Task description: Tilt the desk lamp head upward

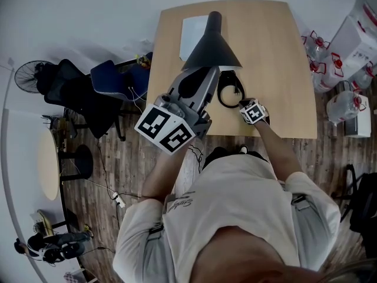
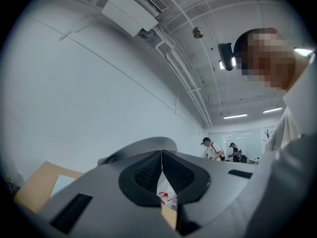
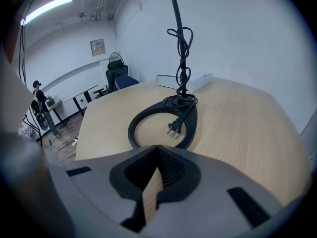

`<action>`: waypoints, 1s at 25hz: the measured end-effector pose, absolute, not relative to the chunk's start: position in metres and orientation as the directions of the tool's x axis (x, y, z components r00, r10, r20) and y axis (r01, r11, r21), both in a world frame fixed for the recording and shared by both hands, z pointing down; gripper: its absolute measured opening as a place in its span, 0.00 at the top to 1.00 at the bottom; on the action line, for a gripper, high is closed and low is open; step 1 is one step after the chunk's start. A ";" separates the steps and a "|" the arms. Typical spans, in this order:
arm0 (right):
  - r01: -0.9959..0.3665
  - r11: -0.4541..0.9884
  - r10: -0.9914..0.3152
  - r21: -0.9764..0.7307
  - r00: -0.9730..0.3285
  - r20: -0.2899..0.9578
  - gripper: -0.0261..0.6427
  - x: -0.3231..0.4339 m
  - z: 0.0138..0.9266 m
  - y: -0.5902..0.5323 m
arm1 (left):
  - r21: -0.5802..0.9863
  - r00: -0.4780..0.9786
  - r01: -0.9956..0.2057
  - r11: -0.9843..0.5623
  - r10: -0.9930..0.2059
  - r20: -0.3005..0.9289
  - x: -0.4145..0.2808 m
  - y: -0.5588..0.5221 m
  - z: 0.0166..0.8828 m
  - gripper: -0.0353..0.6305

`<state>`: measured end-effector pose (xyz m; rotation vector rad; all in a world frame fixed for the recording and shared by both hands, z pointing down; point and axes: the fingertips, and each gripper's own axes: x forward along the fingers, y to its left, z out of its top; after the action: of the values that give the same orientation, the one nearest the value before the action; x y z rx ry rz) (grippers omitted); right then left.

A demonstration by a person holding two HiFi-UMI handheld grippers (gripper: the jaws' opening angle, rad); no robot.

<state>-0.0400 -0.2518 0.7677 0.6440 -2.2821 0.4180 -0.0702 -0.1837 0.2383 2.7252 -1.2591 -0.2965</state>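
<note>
I am holding the left gripper (image 1: 211, 71) raised at the centre of the head view. Its fingers are pressing together on nothing, just beside the lower rim of the black lamp head (image 1: 212, 43) at upper middle. The right gripper (image 1: 244, 103) is sitting low on the wooden surface (image 1: 277, 52), fingers likewise closed and empty, facing the lamp's ring base (image 3: 132, 133).

The head view is taken from above the person (image 1: 235, 205), facing steeply down, so the counter (image 1: 277, 69) fills the upper centre. The left gripper view is tilted upward at the wall (image 2: 74, 98) and ceiling (image 2: 208, 14), with the counter caught only at lower left. The right gripper view is held low and near the lamp base (image 3: 132, 133), which is shared with the head view.
</note>
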 end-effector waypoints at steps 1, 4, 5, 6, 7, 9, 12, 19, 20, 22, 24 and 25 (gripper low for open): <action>-0.562 0.820 -0.327 -0.107 -0.614 0.719 0.97 -0.040 0.767 -0.252 | 0.204 0.644 -0.729 -0.653 -0.756 -0.117 -0.070 -0.183 0.243 0.92; -0.596 0.796 -0.348 -0.109 -0.598 0.722 0.97 -0.038 0.766 -0.252 | 0.239 0.672 -0.702 -0.671 -0.735 -0.090 -0.070 -0.179 0.256 0.92; -0.614 0.784 -0.378 -0.094 -0.591 0.713 0.97 -0.036 0.764 -0.252 | 0.242 0.676 -0.700 -0.672 -0.732 -0.079 -0.071 -0.178 0.260 0.92; -0.632 0.771 -0.409 -0.079 -0.587 0.698 0.97 -0.032 0.761 -0.252 | 0.239 0.680 -0.699 -0.674 -0.730 -0.067 -0.072 -0.176 0.264 0.92; -0.644 0.761 -0.429 -0.073 -0.585 0.688 0.97 -0.029 0.758 -0.250 | 0.233 0.684 -0.699 -0.676 -0.727 -0.055 -0.074 -0.174 0.267 0.92; -0.655 0.751 -0.435 -0.081 -0.583 0.686 0.97 -0.025 0.749 -0.242 | 0.210 0.691 -0.702 -0.680 -0.722 -0.026 -0.078 -0.171 0.276 0.92; -0.680 0.726 -0.457 -0.108 -0.593 0.663 0.97 -0.018 0.729 -0.229 | 0.163 0.689 -0.718 -0.676 -0.724 0.035 -0.087 -0.169 0.296 0.92; -0.688 0.712 -0.507 -0.142 -0.643 0.573 0.97 -0.004 0.649 -0.191 | 0.158 0.663 -0.747 -0.645 -0.741 0.106 -0.104 -0.164 0.343 0.92; -0.691 0.708 -0.521 -0.145 -0.649 0.554 0.97 -0.001 0.635 -0.185 | 0.164 0.662 -0.748 -0.644 -0.741 0.114 -0.104 -0.163 0.350 0.92; -0.699 0.701 -0.553 -0.140 -0.658 0.511 0.97 0.004 0.605 -0.179 | 0.177 0.660 -0.750 -0.638 -0.741 0.123 -0.104 -0.162 0.360 0.92; -0.692 0.714 -0.585 -0.109 -0.674 0.451 0.97 0.000 0.571 -0.179 | 0.169 0.653 -0.756 -0.632 -0.746 0.128 -0.108 -0.163 0.367 0.92; -0.682 0.726 -0.595 -0.086 -0.686 0.419 0.97 -0.004 0.554 -0.177 | 0.162 0.648 -0.761 -0.628 -0.750 0.135 -0.109 -0.163 0.371 0.92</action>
<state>-0.0039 -0.1771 0.5540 0.9880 -2.5669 0.3328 -0.1090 -0.1633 0.3715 2.6623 -1.2366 0.0801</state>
